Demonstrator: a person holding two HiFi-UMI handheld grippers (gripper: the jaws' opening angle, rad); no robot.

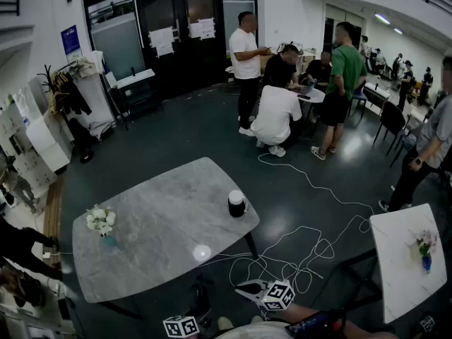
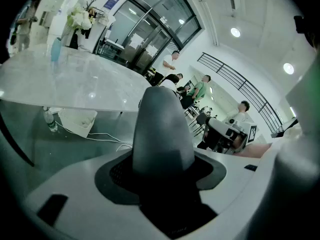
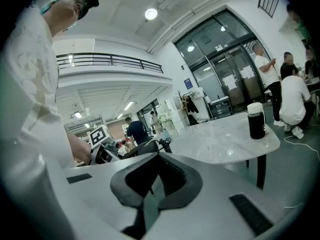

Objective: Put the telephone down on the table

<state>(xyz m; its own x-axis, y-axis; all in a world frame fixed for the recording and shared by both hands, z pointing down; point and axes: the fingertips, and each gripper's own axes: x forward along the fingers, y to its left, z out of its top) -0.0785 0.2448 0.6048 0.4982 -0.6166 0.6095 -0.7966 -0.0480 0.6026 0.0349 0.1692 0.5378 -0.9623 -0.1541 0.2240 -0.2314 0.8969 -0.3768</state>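
A dark grey telephone handset (image 2: 162, 134) fills the left gripper view, standing up between the jaws of my left gripper (image 2: 162, 181). In the right gripper view the same handset (image 3: 145, 148) shows with its coiled cord (image 3: 161, 144), held below the table's edge by the left gripper (image 3: 107, 153). The grey marble table (image 1: 162, 224) lies ahead of both grippers in the head view. My right gripper (image 1: 244, 287) hangs beside the left one (image 1: 194, 309), near the table's front edge, its tips together and nothing in them.
On the table stand a black cup with a white lid (image 1: 236, 203) and a vase of white flowers (image 1: 100, 219). White cables (image 1: 304, 253) loop over the floor to the right. A second pale table (image 1: 406, 260) is at the right; several people stand at the back.
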